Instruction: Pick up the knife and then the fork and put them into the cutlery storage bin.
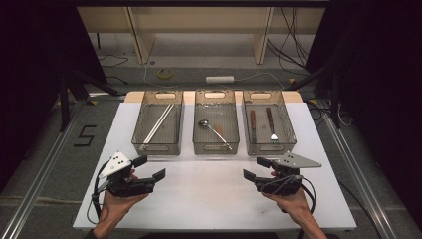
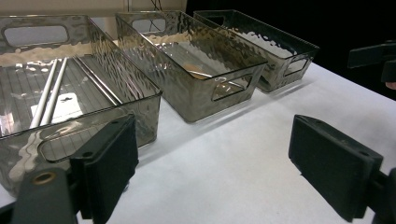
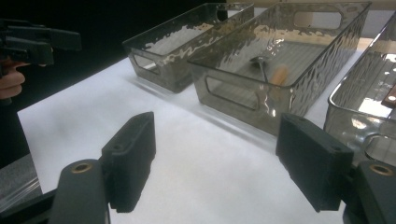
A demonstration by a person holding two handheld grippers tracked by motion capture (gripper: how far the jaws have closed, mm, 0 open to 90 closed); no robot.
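Both tongs, left [image 1: 151,167] and right [image 1: 255,168], gape wide and empty before three smoky ribbed plastic bins [image 1: 216,144] already holding sorted cutlery.

You look down on a white flat table [image 1: 308,149] standing on a grey floor [image 1: 40,144]. A black number five [image 1: 85,135] is marked on that floor. Behind, a light wooden shelf [image 1: 199,30] stands over loose black cables [image 1: 291,47], a yellow tape roll [image 1: 165,73] and a white tube [image 1: 220,79]. Dark curtains [image 1: 30,59] hang at both sides.
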